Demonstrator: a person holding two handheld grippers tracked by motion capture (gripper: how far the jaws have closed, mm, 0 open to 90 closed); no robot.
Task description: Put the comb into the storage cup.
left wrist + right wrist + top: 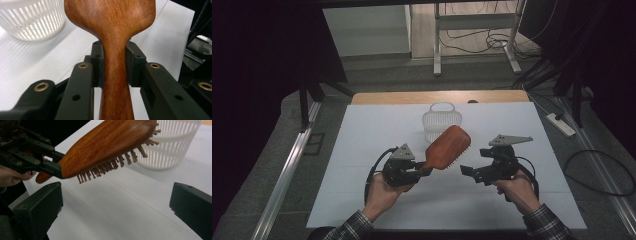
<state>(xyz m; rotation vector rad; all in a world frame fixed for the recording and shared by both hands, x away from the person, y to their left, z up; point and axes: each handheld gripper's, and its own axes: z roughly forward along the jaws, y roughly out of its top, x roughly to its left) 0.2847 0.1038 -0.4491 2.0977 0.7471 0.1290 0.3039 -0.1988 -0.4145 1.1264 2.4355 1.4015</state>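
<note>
A wooden paddle hairbrush [448, 146] hangs above the white table, bristles facing down and to the right. My left gripper [426, 169] is shut on its handle. In the left gripper view the black pads [98, 62] press both sides of the brush's neck [113, 57]. My right gripper [474, 161] stands open just right of the brush head, with nothing between its jaws. In the right gripper view the brush [107, 145] floats ahead of the right gripper [115, 205], with the left gripper [32, 157] clamped on its handle at the left.
A white slatted basket [441, 122] with a handle stands upright behind the brush head; it is also in the left gripper view [32, 20] and the right gripper view [172, 142]. The white tabletop [362, 150] spreads around both hands. Table legs and cables lie beyond.
</note>
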